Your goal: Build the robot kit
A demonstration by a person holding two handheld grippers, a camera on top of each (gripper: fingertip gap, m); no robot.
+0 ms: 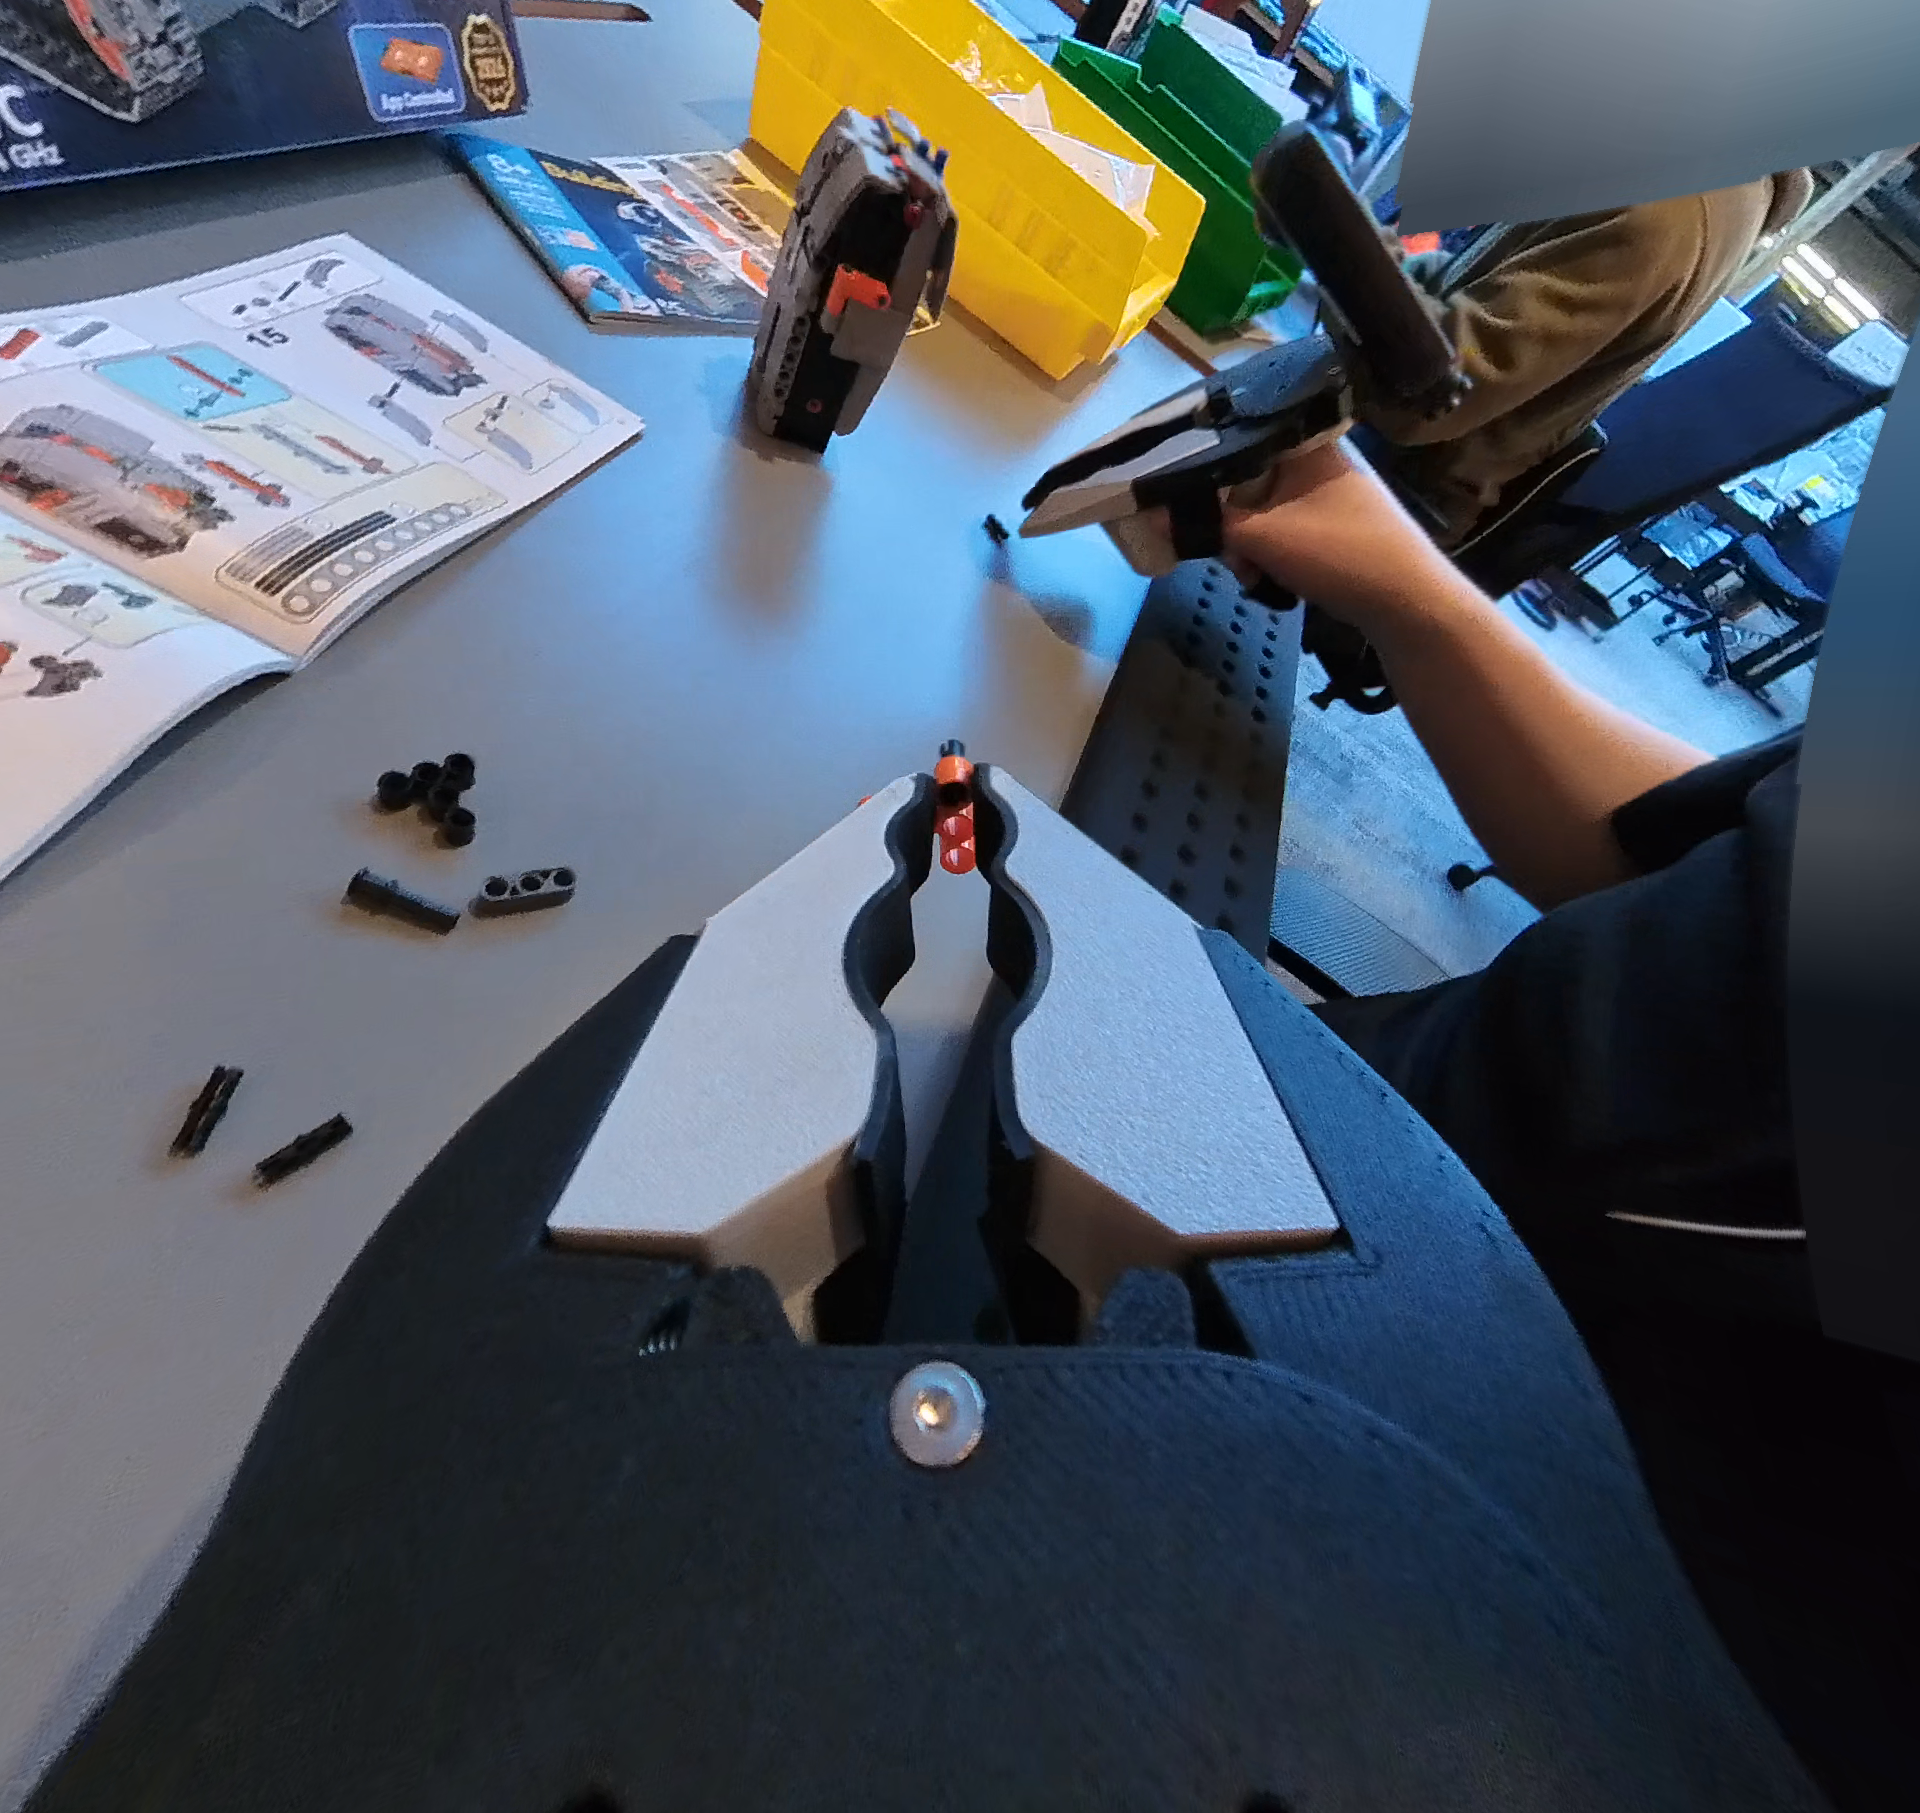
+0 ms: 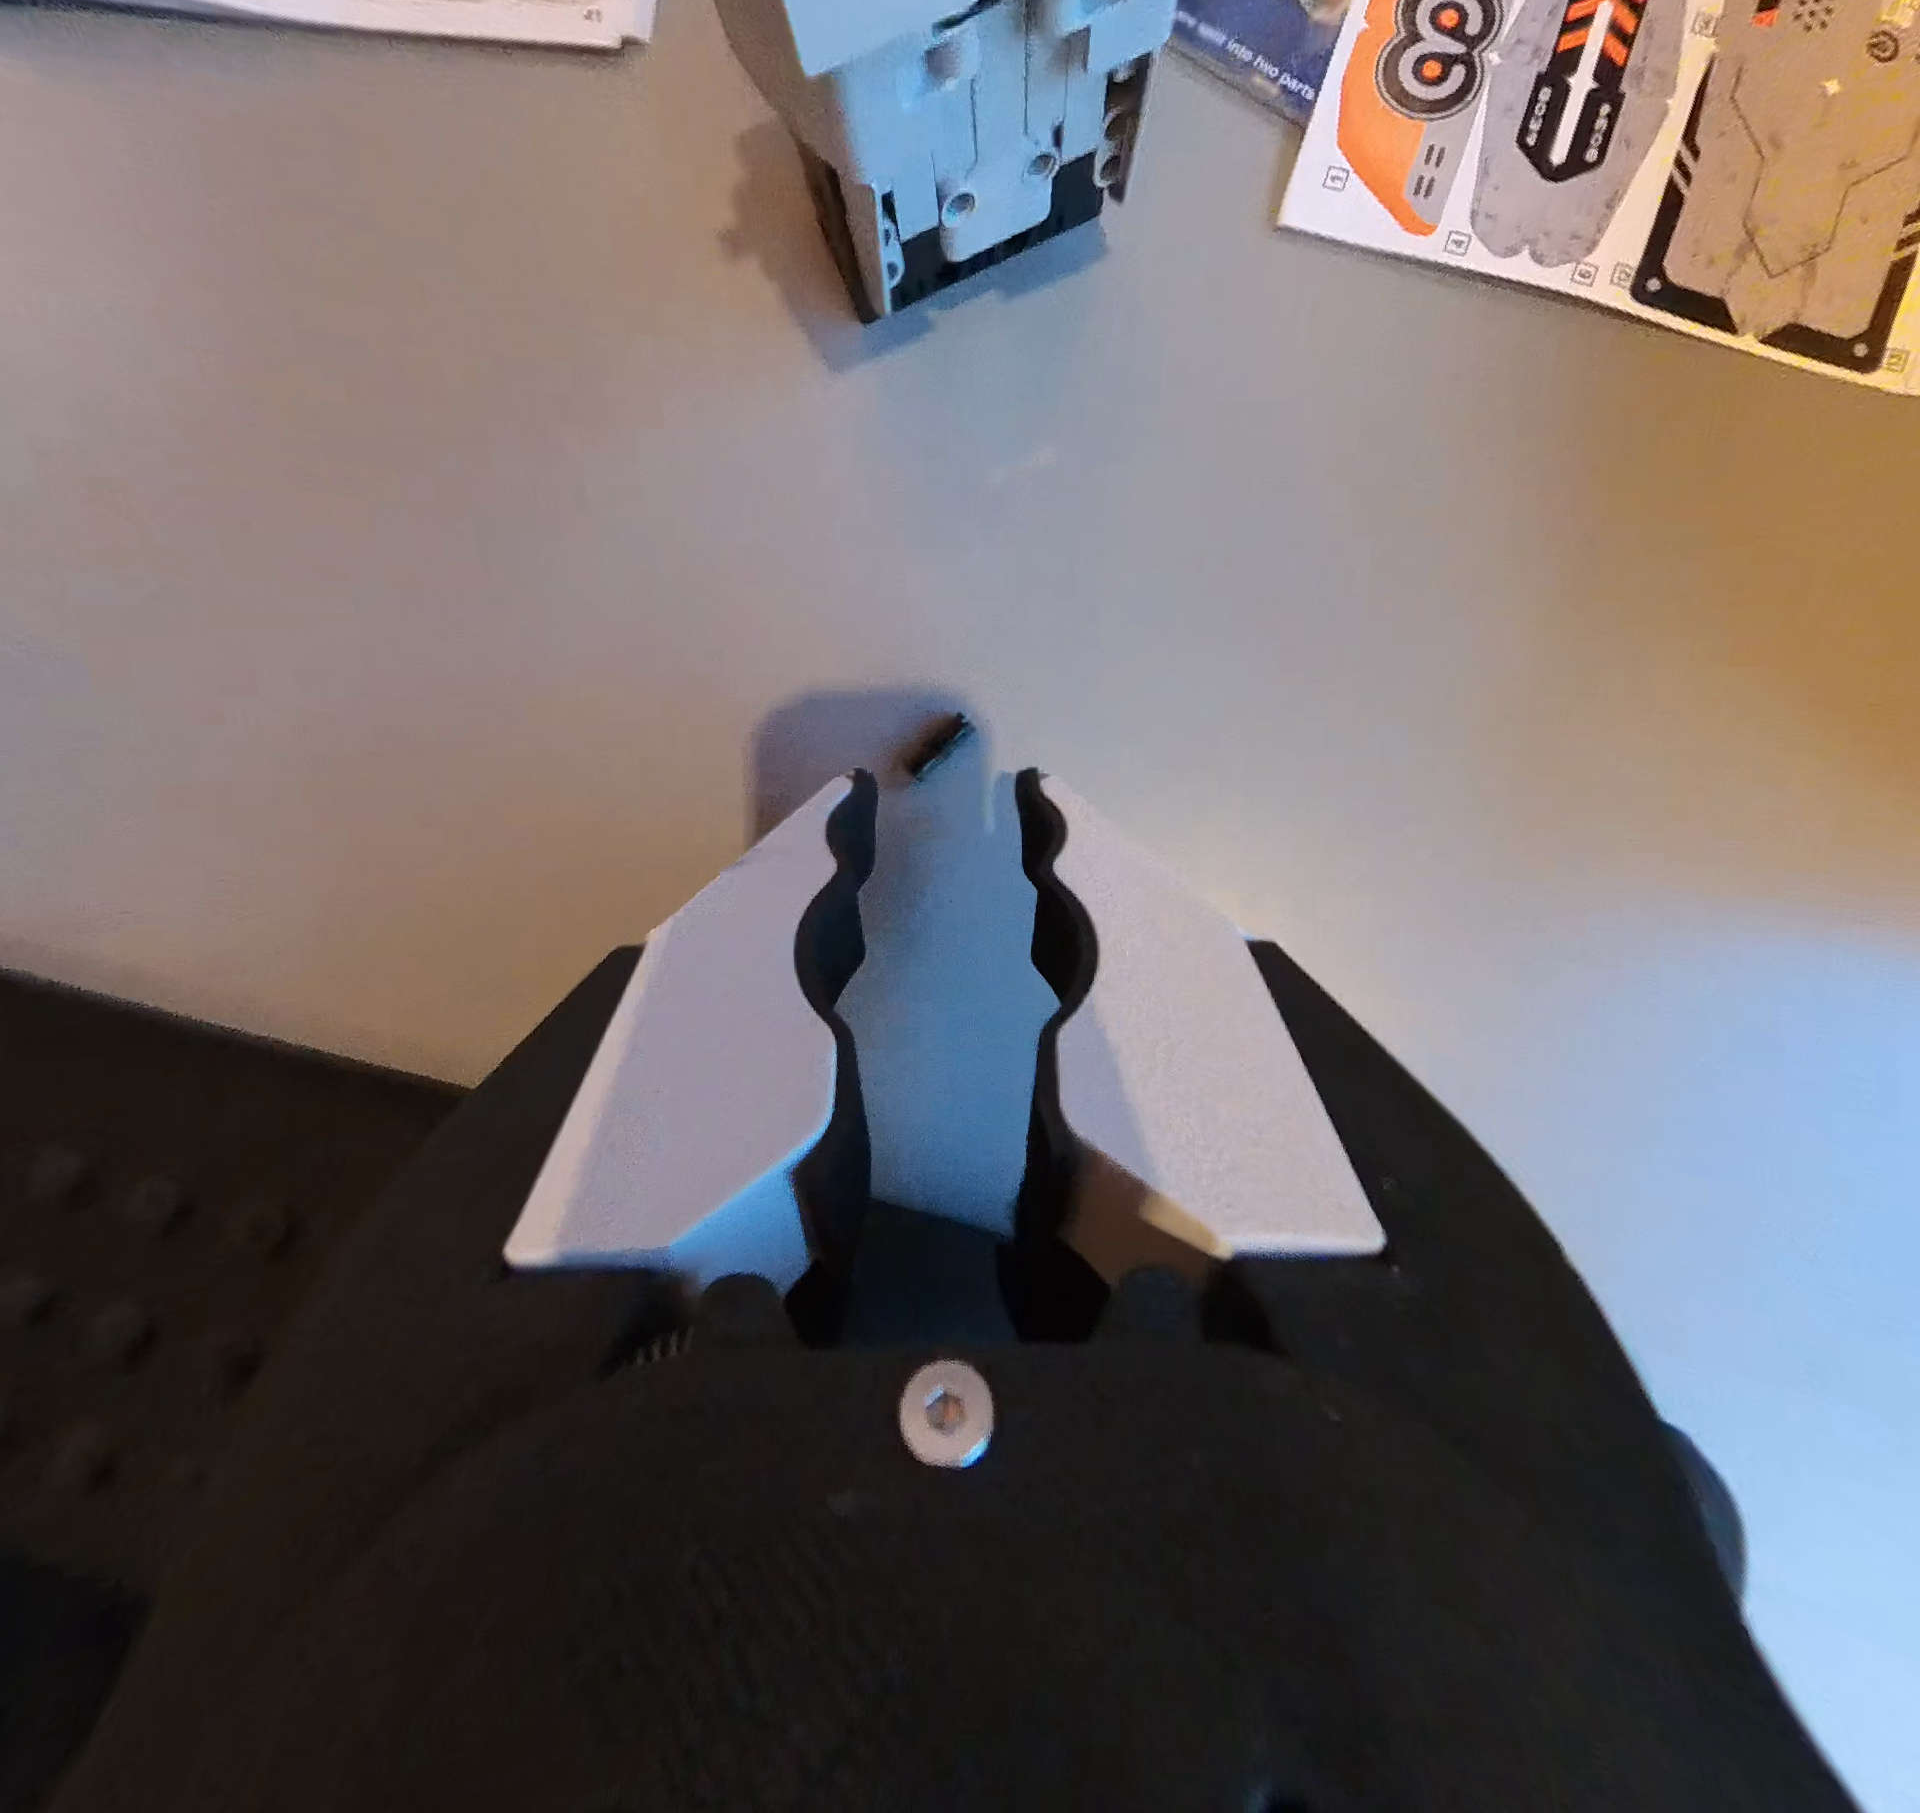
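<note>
My left gripper (image 1: pixel 952 789) is shut on a small orange connector piece (image 1: pixel 953 821) with a black pin at its tip, held above the grey table (image 1: pixel 665 620). My right gripper (image 2: pixel 943 784) is open and empty, low over the table, with a small black pin (image 2: pixel 938 745) lying just ahead of its fingertips. In the left wrist view the right gripper (image 1: pixel 1029 513) is at the right, held by a hand, next to that black pin (image 1: pixel 995 528). A grey and black brick-built assembly (image 1: pixel 847 283) stands upright on the table; it also shows in the right wrist view (image 2: pixel 961 101).
Several loose black pieces (image 1: pixel 431 795) lie at the left near an open instruction booklet (image 1: pixel 260 454). A yellow bin (image 1: pixel 966 153) and a green bin (image 1: pixel 1184 163) stand behind the assembly. A kit box (image 1: pixel 239 18) is at the back left. A sticker sheet (image 2: pixel 1621 111) lies right. A black perforated chair back (image 1: pixel 1195 724) stands at the table edge. My hands' fingertips stand some 30 centimetres from each other.
</note>
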